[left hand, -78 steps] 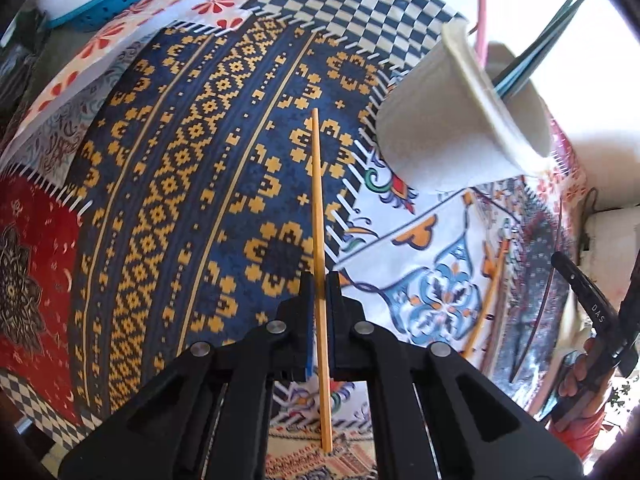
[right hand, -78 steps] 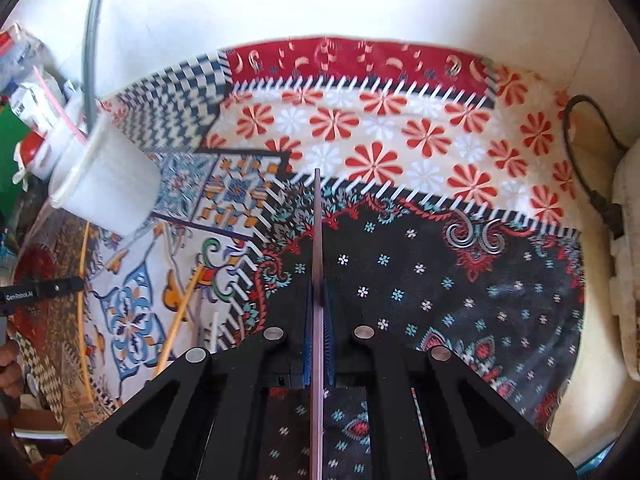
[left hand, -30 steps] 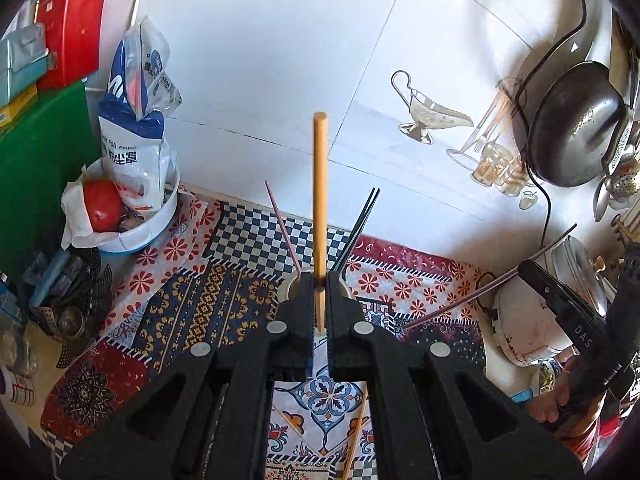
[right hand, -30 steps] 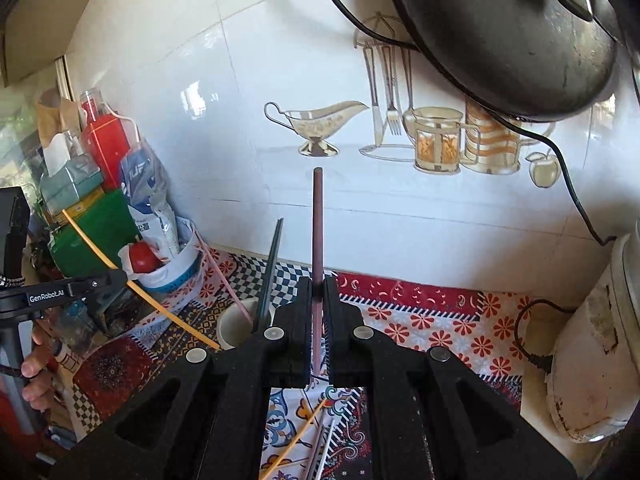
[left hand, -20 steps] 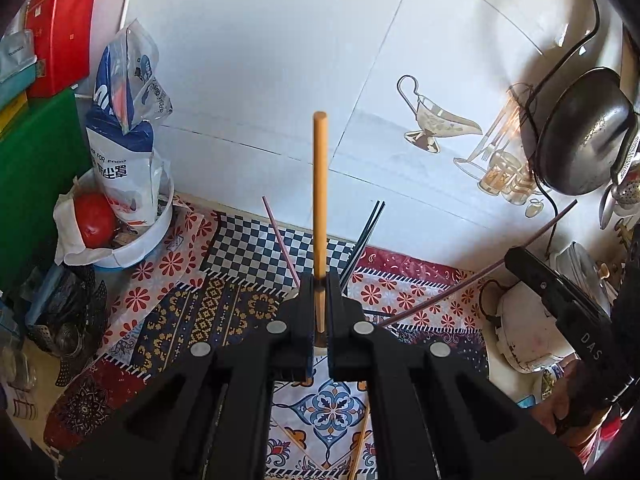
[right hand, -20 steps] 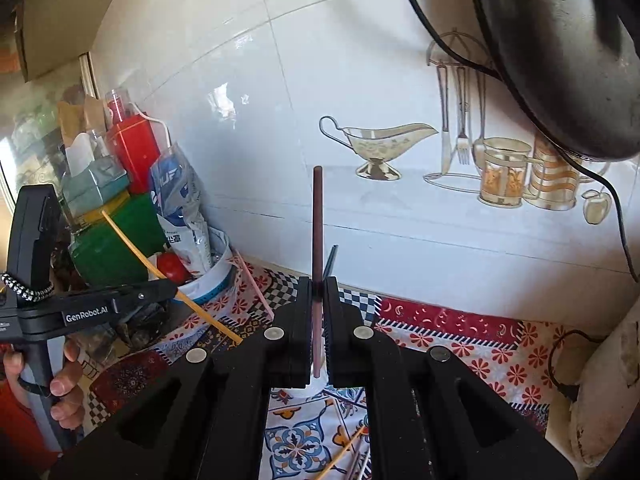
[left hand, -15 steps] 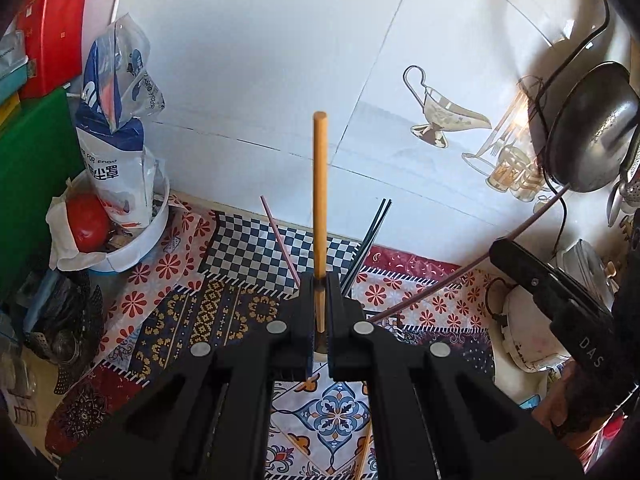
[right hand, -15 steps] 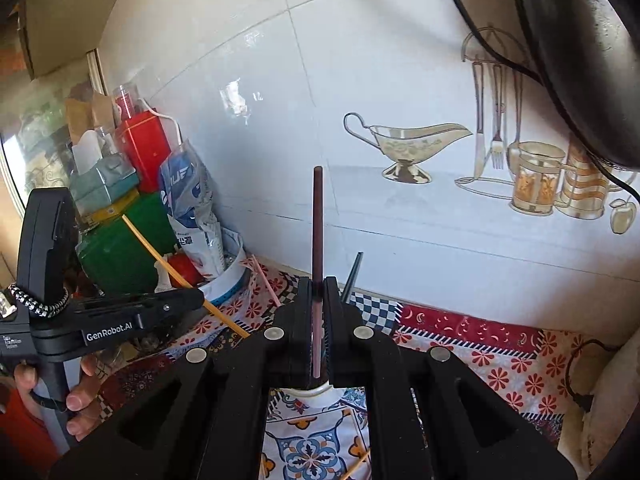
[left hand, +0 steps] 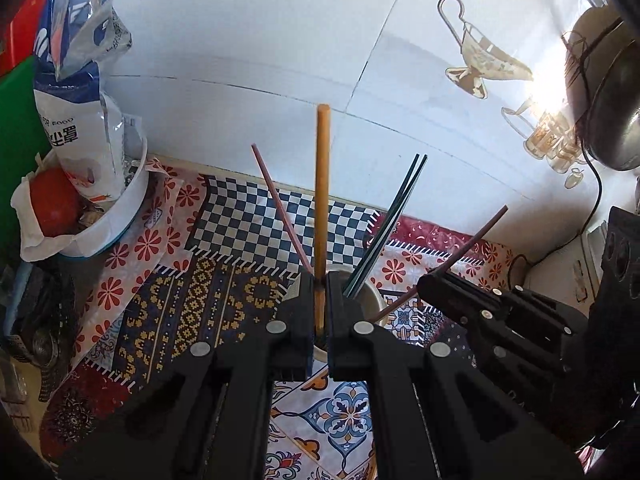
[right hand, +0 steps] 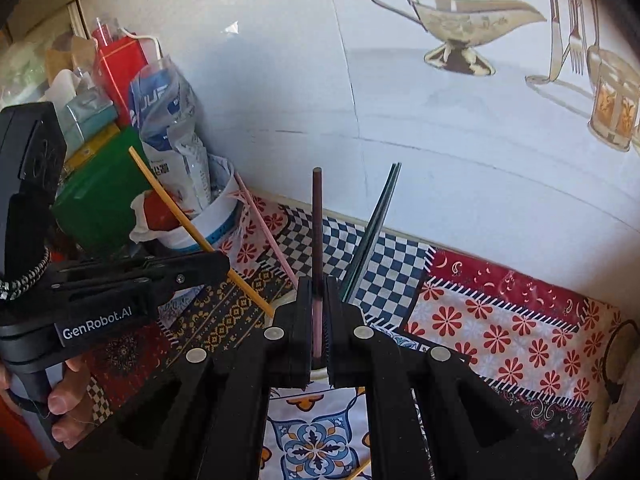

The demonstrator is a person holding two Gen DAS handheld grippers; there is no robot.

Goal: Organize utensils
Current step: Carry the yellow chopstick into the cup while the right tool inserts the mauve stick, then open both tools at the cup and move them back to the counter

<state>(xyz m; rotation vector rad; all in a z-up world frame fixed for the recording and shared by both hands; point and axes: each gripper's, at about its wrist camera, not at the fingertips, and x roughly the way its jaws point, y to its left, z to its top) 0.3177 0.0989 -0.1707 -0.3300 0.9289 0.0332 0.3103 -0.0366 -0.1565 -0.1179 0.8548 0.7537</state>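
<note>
Left gripper (left hand: 319, 308): jaws clamped tight on an orange chopstick (left hand: 322, 184). Its long axis runs straight up out of the jaws, blunt end toward the tiled wall (left hand: 248, 40); lower end sits over the mouth of the white cup (left hand: 370, 294). Round, plain wood-orange shaft, no pattern.

Right gripper (right hand: 319, 316): jaws likewise closed, pinching a dark maroon chopstick (right hand: 317, 216), also pointing up along the fingers, paler pink where it passes between the pads. In the left view this stick slants up to the right from the right gripper (left hand: 424, 280), its low end just beside the cup rim.

Cup stands on the patchwork cloth (left hand: 248, 224) covering the desk, directly below both grippers. Already in it: a pink chopstick (left hand: 276, 200) leaning left, and a pair of dark green chopsticks (left hand: 392, 216) leaning right.

Around: white bowl (left hand: 116, 220) with a red tomato (left hand: 52, 200) and a blue-white bag (left hand: 80, 120) at left; dark pan (left hand: 608, 112) hanging at right. A hand (right hand: 66, 404) grips the left handle.
</note>
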